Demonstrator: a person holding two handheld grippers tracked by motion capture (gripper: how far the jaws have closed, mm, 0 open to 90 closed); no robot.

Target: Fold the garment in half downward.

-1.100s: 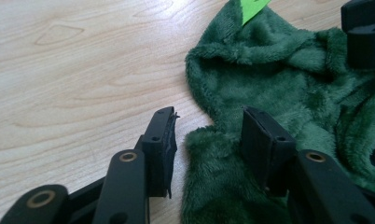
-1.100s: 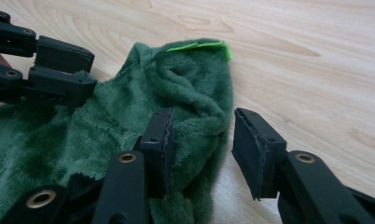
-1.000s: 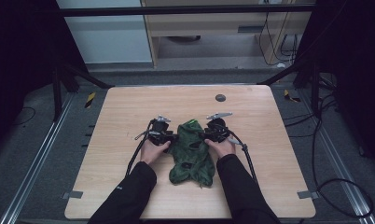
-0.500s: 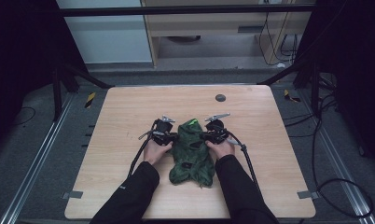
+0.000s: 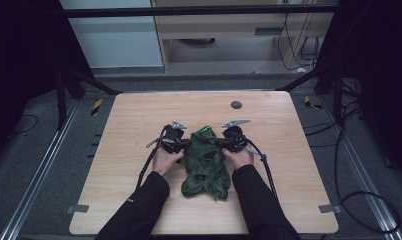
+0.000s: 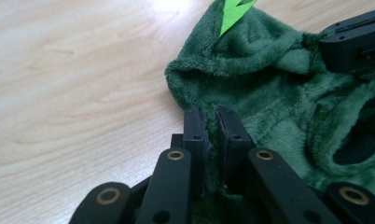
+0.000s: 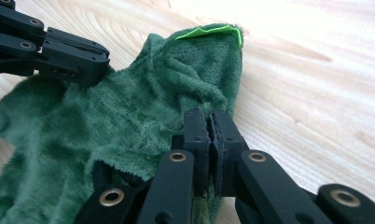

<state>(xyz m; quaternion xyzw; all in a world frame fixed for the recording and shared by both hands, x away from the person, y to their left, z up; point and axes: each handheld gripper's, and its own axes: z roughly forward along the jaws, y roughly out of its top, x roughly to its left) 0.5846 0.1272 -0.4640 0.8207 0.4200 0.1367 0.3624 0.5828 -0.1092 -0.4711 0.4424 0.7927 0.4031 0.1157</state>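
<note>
The left gripper [image 6: 212,112] has its jaws pressed on the left edge of a dark green fleece garment [image 5: 205,162], and the right gripper [image 7: 210,116] pinches the right edge the same way. The garment lies crumpled on the wooden table [image 5: 289,165], between both hands, with a bright green tag [image 7: 209,31] at its far end.

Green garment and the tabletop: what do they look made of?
Green garment: soft plush or fleece by its fuzzy, matted pile, with a smooth bright-green tag at its edge. Tabletop: light wood or wood-look laminate, with visible grain and a slight sheen.
</note>
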